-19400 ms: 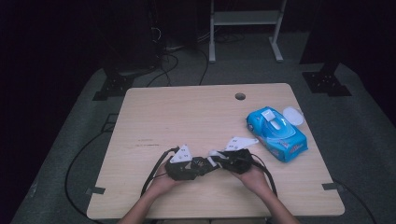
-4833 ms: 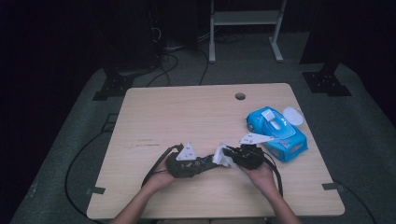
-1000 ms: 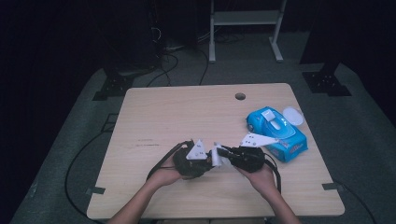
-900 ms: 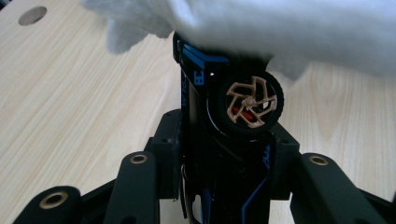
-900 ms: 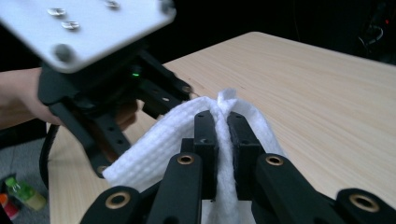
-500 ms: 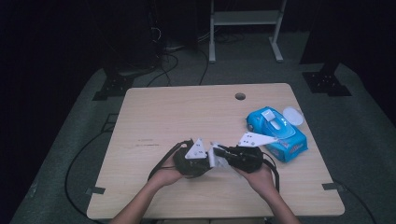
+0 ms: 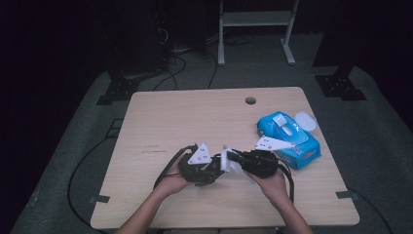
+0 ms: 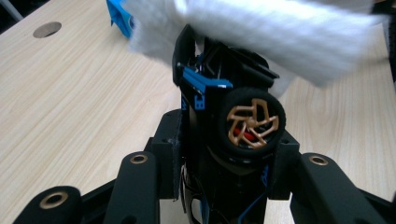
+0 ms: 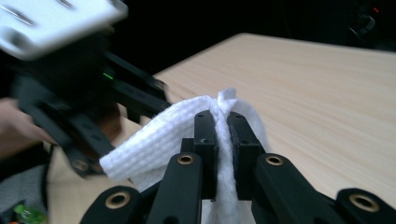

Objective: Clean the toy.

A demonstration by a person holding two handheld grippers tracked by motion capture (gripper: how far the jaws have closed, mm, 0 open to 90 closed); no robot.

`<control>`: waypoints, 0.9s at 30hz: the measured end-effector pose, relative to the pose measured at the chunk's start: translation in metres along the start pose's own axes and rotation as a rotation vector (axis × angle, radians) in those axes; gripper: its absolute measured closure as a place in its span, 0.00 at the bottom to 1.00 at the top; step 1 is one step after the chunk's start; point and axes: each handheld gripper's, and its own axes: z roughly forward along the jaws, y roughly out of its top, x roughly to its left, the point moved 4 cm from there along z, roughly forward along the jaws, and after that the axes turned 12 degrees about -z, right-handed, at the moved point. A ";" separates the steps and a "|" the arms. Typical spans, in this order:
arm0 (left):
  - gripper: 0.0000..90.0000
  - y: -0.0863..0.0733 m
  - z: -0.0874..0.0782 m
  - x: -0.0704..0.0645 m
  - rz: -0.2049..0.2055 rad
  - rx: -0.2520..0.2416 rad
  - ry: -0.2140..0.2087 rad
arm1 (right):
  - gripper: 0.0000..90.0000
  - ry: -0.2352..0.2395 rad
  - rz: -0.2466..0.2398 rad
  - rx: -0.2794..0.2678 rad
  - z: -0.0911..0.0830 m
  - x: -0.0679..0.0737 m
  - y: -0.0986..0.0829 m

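While left tool (image 8: 224, 154) clamps toy car (image 8: 233, 112), right tool (image 9: 223, 140), pinching wipe (image 9: 159, 140), has closed in.

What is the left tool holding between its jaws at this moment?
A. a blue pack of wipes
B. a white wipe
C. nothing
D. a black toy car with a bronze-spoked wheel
D: in the left gripper view the left tool is clamped on the black toy car, while the white wipe sits in the right tool.

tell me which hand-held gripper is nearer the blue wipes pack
Right. The right hand-held gripper sits just beside the blue wipes pack, while the left hand-held gripper is farther off, toward the table's middle.
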 end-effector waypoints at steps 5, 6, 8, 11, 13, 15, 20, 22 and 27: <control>0.64 -0.001 -0.004 0.000 -0.006 -0.020 0.003 | 0.93 -0.003 0.013 -0.009 0.001 -0.002 -0.001; 0.64 -0.003 -0.006 0.001 -0.008 -0.019 -0.001 | 0.93 -0.023 0.014 0.013 0.001 -0.006 -0.007; 0.64 -0.004 -0.006 0.002 -0.016 -0.024 -0.004 | 0.92 -0.026 0.049 0.034 0.002 -0.011 -0.018; 0.64 -0.004 -0.006 0.002 -0.018 -0.028 -0.010 | 0.92 -0.015 0.051 0.029 0.003 -0.009 -0.018; 0.64 -0.004 -0.006 0.002 -0.017 -0.029 -0.010 | 0.92 -0.012 0.047 0.019 0.003 -0.007 -0.015; 0.64 -0.002 -0.007 0.002 -0.023 -0.048 -0.014 | 0.92 0.022 0.032 -0.027 0.002 -0.001 -0.002; 0.64 -0.003 -0.011 0.003 -0.022 -0.046 -0.011 | 0.92 0.008 0.056 -0.010 0.004 -0.008 -0.013; 0.64 -0.004 -0.012 0.003 -0.029 -0.051 -0.012 | 0.92 -0.002 0.069 0.011 0.004 -0.012 -0.020; 0.64 -0.004 -0.013 0.004 -0.024 -0.059 -0.012 | 0.92 0.005 0.057 -0.005 0.003 -0.009 -0.013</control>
